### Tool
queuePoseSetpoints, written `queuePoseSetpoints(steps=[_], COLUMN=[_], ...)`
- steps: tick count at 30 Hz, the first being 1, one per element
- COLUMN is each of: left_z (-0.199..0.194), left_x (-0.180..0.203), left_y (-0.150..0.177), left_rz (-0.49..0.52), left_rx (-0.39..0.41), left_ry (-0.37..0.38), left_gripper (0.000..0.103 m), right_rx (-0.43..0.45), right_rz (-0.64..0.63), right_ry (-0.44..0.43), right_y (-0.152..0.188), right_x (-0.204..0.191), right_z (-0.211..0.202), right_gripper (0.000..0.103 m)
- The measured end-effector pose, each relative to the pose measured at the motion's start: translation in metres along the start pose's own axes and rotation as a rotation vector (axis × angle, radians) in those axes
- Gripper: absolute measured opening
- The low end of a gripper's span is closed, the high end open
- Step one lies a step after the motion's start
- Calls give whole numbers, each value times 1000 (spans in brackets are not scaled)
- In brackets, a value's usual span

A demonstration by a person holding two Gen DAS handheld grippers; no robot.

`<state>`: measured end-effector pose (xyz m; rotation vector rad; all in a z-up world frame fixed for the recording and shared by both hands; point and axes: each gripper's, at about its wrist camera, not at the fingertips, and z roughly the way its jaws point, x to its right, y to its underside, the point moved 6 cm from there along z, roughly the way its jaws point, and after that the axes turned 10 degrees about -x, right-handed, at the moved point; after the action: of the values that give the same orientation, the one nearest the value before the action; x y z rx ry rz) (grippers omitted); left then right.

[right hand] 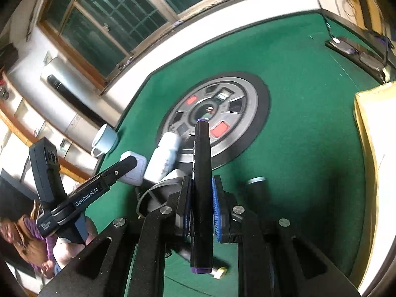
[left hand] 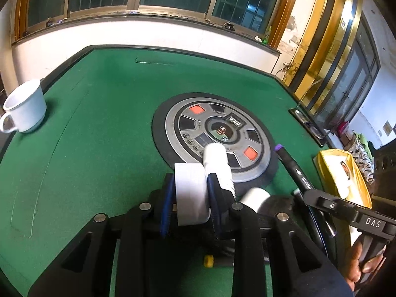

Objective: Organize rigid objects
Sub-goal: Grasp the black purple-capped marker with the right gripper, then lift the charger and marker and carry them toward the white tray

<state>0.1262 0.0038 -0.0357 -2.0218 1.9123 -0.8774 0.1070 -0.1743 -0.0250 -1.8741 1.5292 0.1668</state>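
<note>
My left gripper is shut on a white rectangular block, pinched between its blue pads above the green table. Just beyond it a white bottle lies on the edge of the round control disc. My right gripper is shut on a black marker with purple ends, which points forward over the disc. In the left wrist view that marker slants up at the right. The right wrist view shows the left gripper with the white block at the left, next to the bottle.
A white cup stands at the table's far left edge. A yellow box sits at the right edge. A black cylinder with a silver top stands right of my right gripper. A small yellow piece lies under the left gripper.
</note>
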Motion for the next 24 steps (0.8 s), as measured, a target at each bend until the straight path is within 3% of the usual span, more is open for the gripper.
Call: queuePoseSetpoints(steps=[4,11,15,19,24], left_z=[-18,-45,-45,-45,-42], left_x=[-1,1,15,24,24], left_y=[29,90,113,116,115], left_rz=[-38,-34,16,47,52], left_rx=[-14,-95,-143,-118,-108], left_ry=[39,30,27,-8,9], left_gripper=[24,24,24,24,25], right_rx=[1,-78,-142,-174,-205], right_rz=[-105,-330,-410,-474,-498], right_ry=[-13,-84,30,153,216], right_y=[10,57,97,120,132], right_x=[-28,-83,-83,-76,-73], right_z=[0,3,9,13,20], right_gripper=[14,14,14,14,14])
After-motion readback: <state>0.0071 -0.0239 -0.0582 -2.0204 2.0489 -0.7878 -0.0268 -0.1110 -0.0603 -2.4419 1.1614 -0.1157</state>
